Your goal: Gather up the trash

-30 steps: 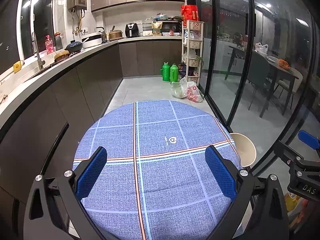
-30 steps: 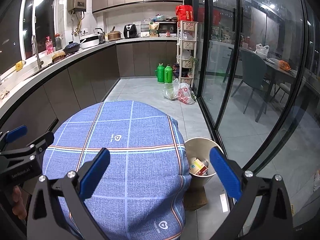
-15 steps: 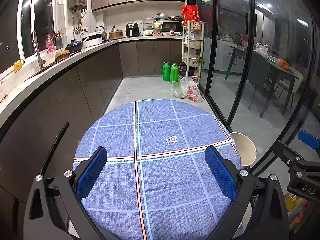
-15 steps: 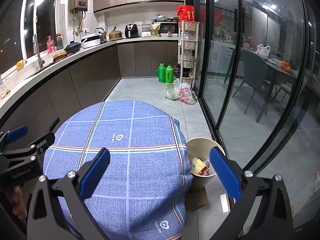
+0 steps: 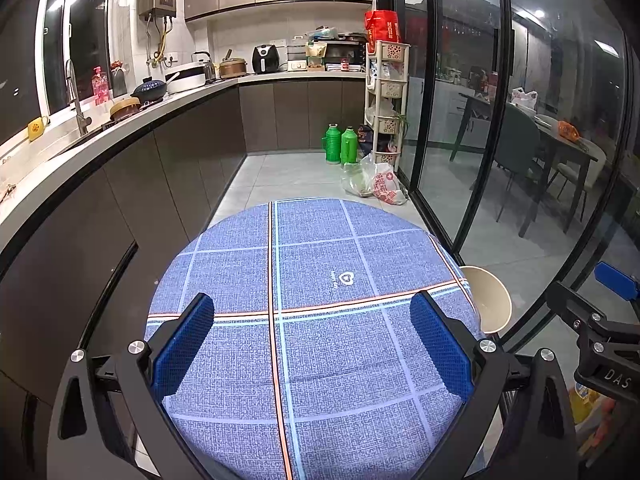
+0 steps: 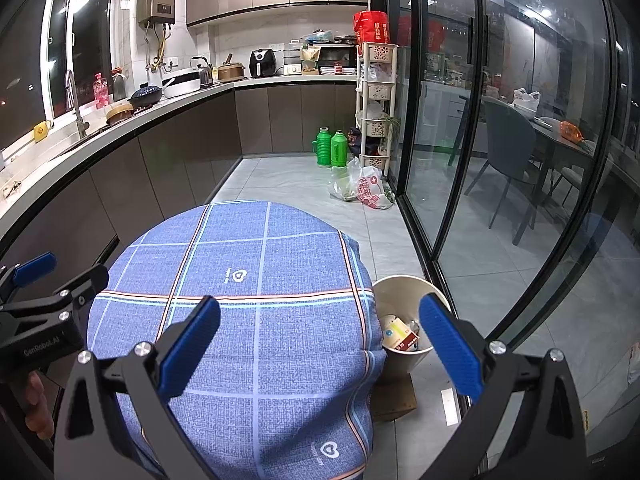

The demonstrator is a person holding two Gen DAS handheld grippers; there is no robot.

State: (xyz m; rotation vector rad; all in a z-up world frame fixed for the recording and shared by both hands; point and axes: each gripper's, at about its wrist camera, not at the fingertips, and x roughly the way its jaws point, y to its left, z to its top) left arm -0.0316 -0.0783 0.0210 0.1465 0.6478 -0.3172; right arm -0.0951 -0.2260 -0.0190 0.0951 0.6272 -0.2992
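- Beige trash bin [image 6: 404, 320] on the floor just beside the round table's blue checked cloth [image 6: 256, 320], near the glass sliding door [image 6: 452, 160] — open-topped, with cartons and wrappers [image 6: 400, 334] inside.
- Left gripper [image 5: 312, 344] spread wide over the cloth, holding nothing.
- Right gripper [image 6: 320, 344] likewise wide — empty, its right finger above the bin.
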